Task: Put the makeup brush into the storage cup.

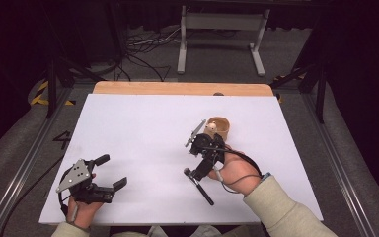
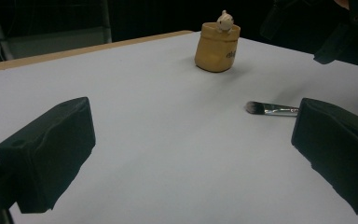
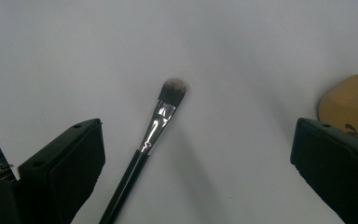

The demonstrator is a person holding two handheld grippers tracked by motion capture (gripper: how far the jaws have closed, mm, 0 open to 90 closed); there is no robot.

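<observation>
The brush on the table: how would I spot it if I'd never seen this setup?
Start at the white table and find the tan cup. Nearer the person, under the right claw, lies the brush: thin black handle, silver collar, dark bristle tip.

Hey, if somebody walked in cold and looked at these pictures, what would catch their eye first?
Probably the makeup brush lying flat on the white table, right between the open jaws of the right gripper hovering over it. Next, the yellow pot with a small figure on its rim, standing farther back on the table. The left gripper waits open near the front left corner.
</observation>
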